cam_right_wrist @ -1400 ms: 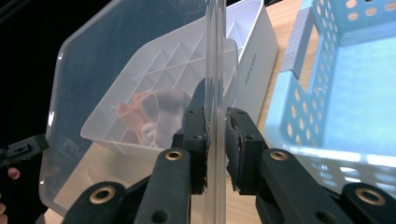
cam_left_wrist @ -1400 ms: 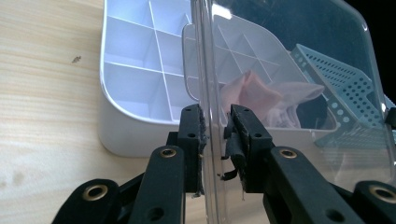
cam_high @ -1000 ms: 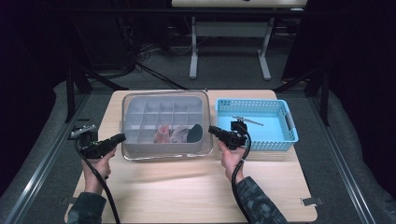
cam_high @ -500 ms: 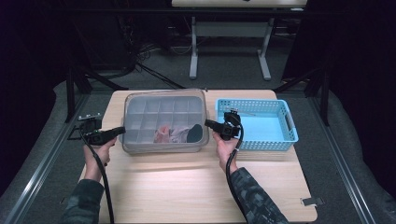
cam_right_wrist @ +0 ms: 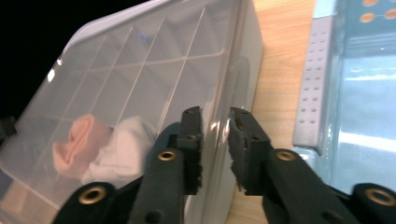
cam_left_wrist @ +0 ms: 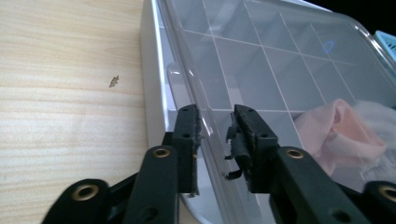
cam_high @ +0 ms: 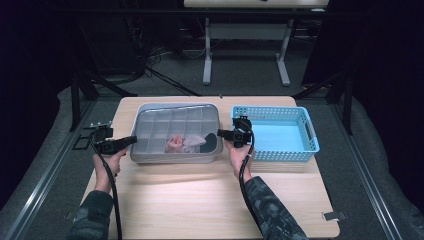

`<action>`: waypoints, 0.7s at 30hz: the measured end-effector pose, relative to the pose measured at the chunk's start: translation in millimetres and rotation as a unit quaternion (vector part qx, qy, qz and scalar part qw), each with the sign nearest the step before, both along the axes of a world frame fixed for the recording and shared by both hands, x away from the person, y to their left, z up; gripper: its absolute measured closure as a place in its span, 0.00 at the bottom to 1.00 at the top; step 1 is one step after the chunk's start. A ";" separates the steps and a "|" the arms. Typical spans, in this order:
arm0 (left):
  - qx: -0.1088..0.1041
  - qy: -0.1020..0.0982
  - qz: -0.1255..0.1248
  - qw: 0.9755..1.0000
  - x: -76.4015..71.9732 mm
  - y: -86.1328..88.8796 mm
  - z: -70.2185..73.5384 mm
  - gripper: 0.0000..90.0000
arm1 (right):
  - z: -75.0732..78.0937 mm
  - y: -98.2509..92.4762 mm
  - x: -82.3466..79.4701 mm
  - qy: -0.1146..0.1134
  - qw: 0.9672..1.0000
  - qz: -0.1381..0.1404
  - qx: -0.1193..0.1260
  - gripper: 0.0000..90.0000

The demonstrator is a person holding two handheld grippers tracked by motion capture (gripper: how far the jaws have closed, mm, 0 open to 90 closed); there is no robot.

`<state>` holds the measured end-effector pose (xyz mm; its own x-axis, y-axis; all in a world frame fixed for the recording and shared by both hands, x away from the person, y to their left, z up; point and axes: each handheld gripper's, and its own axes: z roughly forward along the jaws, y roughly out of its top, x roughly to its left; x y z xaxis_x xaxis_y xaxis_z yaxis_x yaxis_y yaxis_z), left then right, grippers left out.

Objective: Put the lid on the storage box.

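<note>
light wooden bench (cam_high: 200, 200) | clear plastic divided box (cam_high: 176, 131), lid on | left tongs (cam_left_wrist: 215, 122) and right tongs (cam_right_wrist: 215, 122) just loosening, straddling its lid edges, pads slightly off

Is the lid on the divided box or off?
On: the clear lid covers the box, though it sits slightly askew in the high view.

A blue basket (cam_high: 280, 114) stands on the wooden table (cam_high: 200, 200), just beside the right; a white desk frame (cam_high: 245, 55) stands behind.
</note>
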<state>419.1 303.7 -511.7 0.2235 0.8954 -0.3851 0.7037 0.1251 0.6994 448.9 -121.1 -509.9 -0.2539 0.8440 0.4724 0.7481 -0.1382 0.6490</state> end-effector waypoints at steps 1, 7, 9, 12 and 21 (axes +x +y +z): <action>0.006 -0.001 0.002 1.000 -0.7 -0.1 0.6 0.69 | 0.5 0.3 -0.1 -0.004 1.000 0.008 -0.006 0.80; 0.015 -0.020 -0.001 1.000 -11.0 2.4 5.5 0.49 | 0.5 -1.8 -0.5 -0.005 1.000 0.024 -0.008 0.69; 0.021 -0.026 -0.009 0.999 -15.6 3.2 5.6 0.44 | 1.1 -4.0 -2.4 -0.010 0.999 0.034 -0.005 0.66; 0.022 -0.033 -0.015 0.999 -22.7 6.2 4.2 0.38 | 2.1 -6.2 -7.4 -0.018 0.999 0.048 -0.012 0.57; 0.036 -0.069 -0.032 0.996 -46.9 -2.4 12.0 0.28 | 9.4 -27.6 -33.7 -0.053 0.995 0.077 -0.025 0.42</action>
<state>372.2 301.2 -499.7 0.3263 0.9023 -0.2818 0.6058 0.0292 0.7951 415.2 -148.7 -500.5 -0.4287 0.8125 0.3951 0.6851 0.0073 0.7284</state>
